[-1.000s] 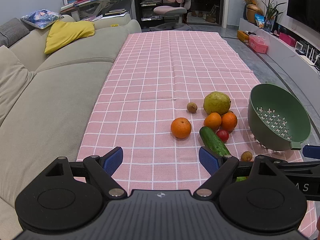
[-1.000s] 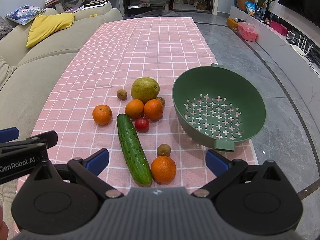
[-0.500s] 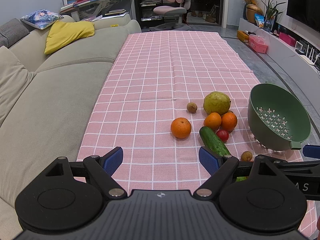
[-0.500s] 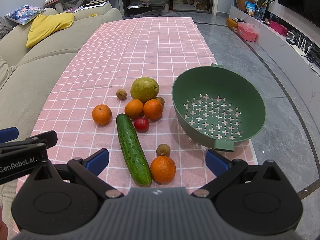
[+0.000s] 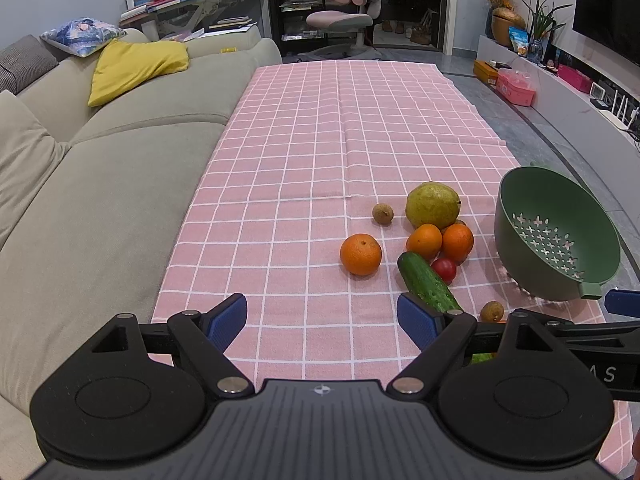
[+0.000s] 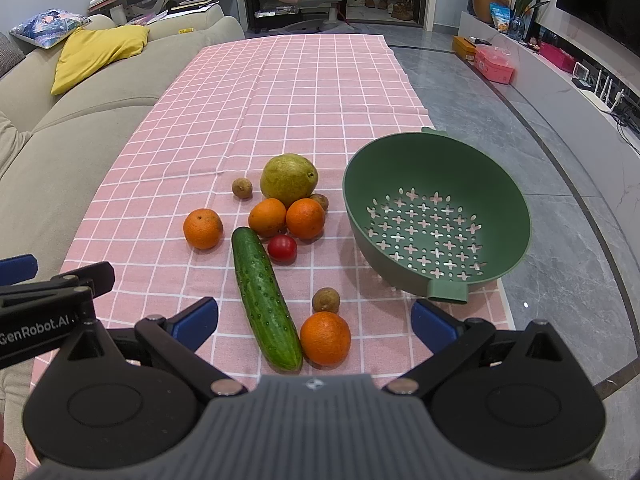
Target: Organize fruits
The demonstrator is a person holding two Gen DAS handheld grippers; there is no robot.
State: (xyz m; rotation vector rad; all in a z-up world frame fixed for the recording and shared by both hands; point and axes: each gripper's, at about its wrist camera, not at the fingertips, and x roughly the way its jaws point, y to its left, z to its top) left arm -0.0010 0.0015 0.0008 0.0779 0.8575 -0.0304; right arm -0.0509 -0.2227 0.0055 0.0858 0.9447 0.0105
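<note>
- Both the left gripper (image 5: 322, 316) and right gripper (image 6: 314, 322) are held with jaws released — nothing grasped.
- The nearest orange (image 6: 325, 338), beside the cucumber (image 6: 265, 298) on the bench, is shown only in the right wrist view.
- The green colander (image 6: 436, 216) is seen empty.

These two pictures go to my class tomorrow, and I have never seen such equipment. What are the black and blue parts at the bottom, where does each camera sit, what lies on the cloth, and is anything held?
No robot here: a person holds one set of tongs in each hand, with a wide-angle camera on each looking forward along its two blue-tipped fingers. One picture comes from the left tongs, the other from the right tongs. Both stand open and hold nothing.

On the pink checked tablecloth lie a cucumber, a pear, a small tomato, four oranges, the nearest beside the cucumber's end, and three small brown fruits that look like longans, one just beyond that orange. To the right stands an empty green colander. A grey sofa runs along the left.
</note>
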